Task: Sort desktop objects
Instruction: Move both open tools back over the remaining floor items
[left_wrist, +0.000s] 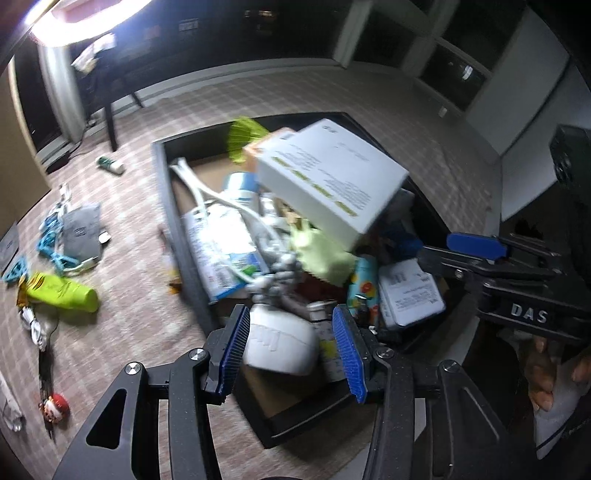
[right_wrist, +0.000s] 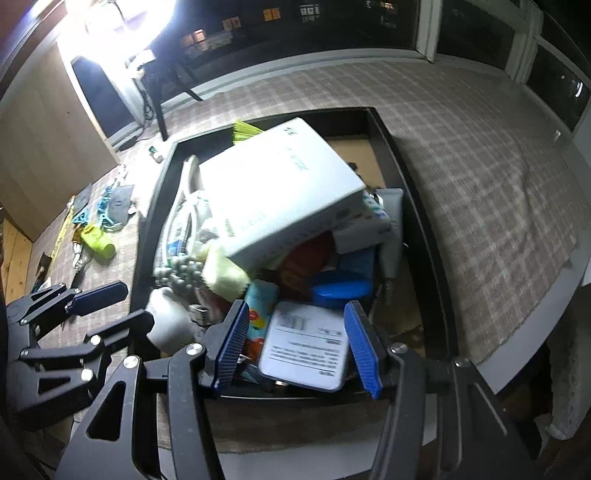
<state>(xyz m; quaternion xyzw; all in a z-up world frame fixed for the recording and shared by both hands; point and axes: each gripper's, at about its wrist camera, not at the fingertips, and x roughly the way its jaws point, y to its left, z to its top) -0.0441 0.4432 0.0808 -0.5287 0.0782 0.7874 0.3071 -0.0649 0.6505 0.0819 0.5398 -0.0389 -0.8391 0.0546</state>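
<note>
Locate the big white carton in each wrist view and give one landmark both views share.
Left wrist view: the white carton sits tilted atop the pile, upper centre, blurred.
Right wrist view: the white carton lies centre, above the right gripper's jaws, brightly lit.
Shared landmark: the dark tray holding the pile; also the flat white tin.

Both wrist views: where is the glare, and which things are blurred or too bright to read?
Left wrist view: a lamp glares at the top left; the white box over the black tray is smeared, its print unreadable. Right wrist view: glare fills the top left, and the white box is washed out on top; straight edges bend near the rim.
</note>
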